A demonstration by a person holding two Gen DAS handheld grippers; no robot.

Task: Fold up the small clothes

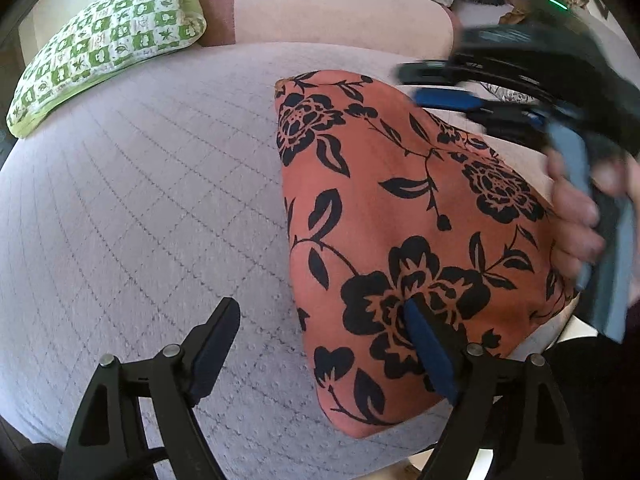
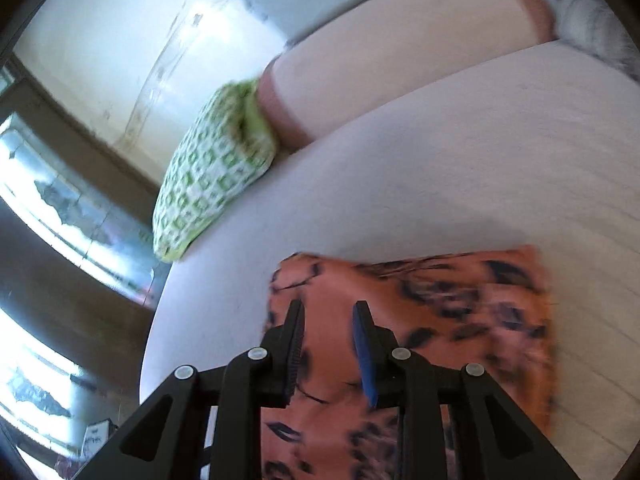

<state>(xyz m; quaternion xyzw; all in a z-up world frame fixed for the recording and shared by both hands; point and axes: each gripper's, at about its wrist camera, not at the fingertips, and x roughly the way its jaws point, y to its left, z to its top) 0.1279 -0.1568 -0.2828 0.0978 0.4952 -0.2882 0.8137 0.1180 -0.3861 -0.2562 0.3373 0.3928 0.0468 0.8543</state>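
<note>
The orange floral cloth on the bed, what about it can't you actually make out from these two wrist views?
- Orange black-flowered cloth, left wrist view: its right edge is hidden behind the right gripper and the hand holding it.
- Right wrist view: the cloth's pattern is motion-blurred; its near end is covered by the right gripper's own fingers.
- Whether it is folded in layers: not discernible in either view.
- The left gripper is open; contact with the cloth is unclear.

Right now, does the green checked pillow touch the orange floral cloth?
Apart. The left wrist view shows the green checked pillow at the far left and the orange floral cloth to the right, with bare pale bedcover between them.
</note>
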